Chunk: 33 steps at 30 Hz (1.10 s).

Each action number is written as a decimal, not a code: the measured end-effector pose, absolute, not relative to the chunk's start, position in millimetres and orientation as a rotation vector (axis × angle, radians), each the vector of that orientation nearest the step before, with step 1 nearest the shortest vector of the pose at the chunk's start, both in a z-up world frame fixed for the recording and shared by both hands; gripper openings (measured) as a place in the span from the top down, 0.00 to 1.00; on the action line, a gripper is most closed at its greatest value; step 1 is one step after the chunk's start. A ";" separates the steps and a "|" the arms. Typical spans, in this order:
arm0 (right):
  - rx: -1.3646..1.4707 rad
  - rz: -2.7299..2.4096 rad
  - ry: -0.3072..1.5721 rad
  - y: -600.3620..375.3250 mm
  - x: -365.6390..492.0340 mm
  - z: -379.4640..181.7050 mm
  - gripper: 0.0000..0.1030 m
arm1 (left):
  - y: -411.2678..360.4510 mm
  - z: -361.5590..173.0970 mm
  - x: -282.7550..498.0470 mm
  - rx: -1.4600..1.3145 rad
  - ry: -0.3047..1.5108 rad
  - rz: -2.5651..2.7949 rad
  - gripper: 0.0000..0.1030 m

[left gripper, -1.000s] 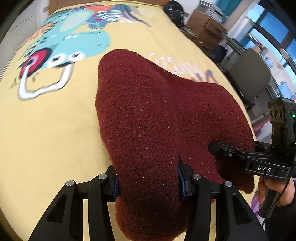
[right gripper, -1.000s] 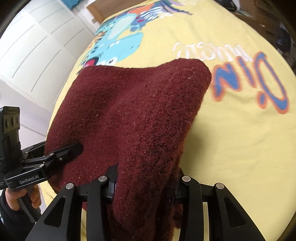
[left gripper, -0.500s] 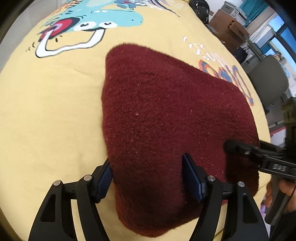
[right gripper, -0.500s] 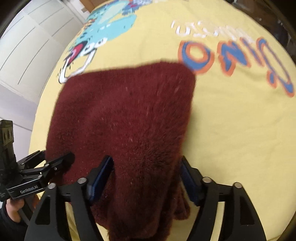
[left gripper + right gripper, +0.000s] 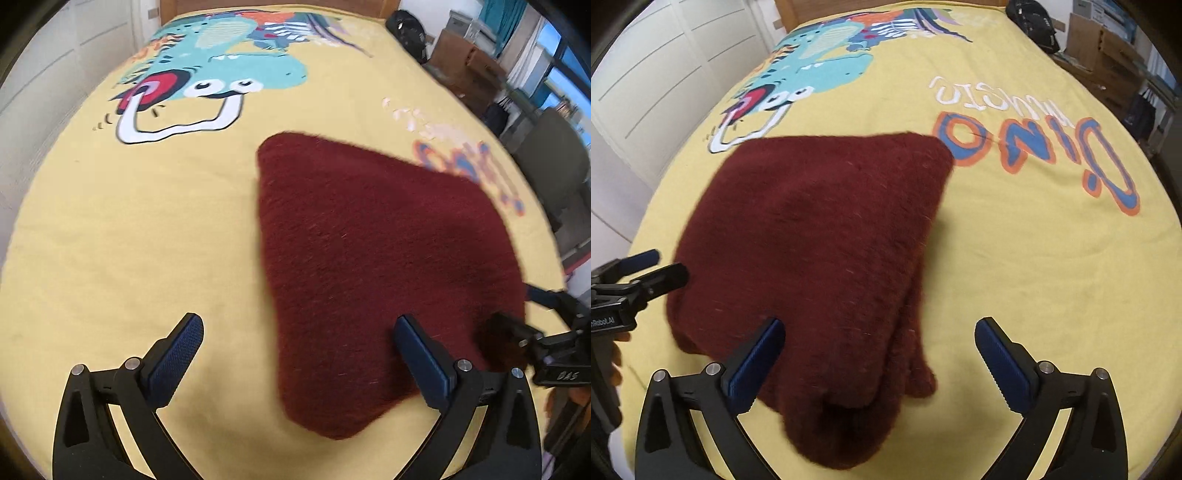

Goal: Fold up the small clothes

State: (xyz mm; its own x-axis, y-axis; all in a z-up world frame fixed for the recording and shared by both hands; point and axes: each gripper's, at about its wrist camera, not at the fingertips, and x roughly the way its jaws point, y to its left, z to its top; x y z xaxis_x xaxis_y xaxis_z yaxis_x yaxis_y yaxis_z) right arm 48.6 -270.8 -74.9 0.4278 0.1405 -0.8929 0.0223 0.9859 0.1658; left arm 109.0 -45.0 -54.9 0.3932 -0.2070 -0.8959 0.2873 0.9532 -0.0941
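A dark red fuzzy garment [image 5: 369,266] lies folded and flat on the yellow dinosaur bedspread [image 5: 110,229]. My left gripper [image 5: 297,325] hovers over its near left edge. The jaws are opening wide, and the cloth lies between them untouched by the pads. In the right wrist view the garment [image 5: 820,258] shows stacked layers at its near right edge. My right gripper [image 5: 880,326] is over that edge, jaws opening, pads clear of the cloth. Each gripper shows in the other view: the right gripper [image 5: 517,308] and the left gripper [image 5: 665,264], both at the garment's sides.
The bedspread [image 5: 1052,266] carries a dinosaur print [image 5: 221,74] and "Dino" lettering [image 5: 1034,151]. White cupboard doors [image 5: 646,92] stand along the left. Cardboard boxes [image 5: 465,62], a black bag [image 5: 406,26] and a grey chair [image 5: 550,162] stand beyond the right side.
Both grippers were shut on the garment's near corners and have let go, their jaws spreading wide. The garment has dropped from a raised hump to lying flat. Both grippers drew back.
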 end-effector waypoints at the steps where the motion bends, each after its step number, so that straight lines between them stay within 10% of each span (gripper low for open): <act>1: 0.164 0.063 1.122 -275.1 47.5 -77.9 0.01 | -45.5 -59.4 108.7 0.095 1.122 -0.302 0.01; 14: 0.248 0.011 1.120 -310.7 37.1 -108.9 0.01 | -31.9 -82.9 106.7 0.101 1.083 -0.334 0.00; 33: 0.225 -0.047 0.975 -310.8 -73.8 5.4 0.01 | -6.1 16.8 15.6 0.132 0.978 -0.266 0.01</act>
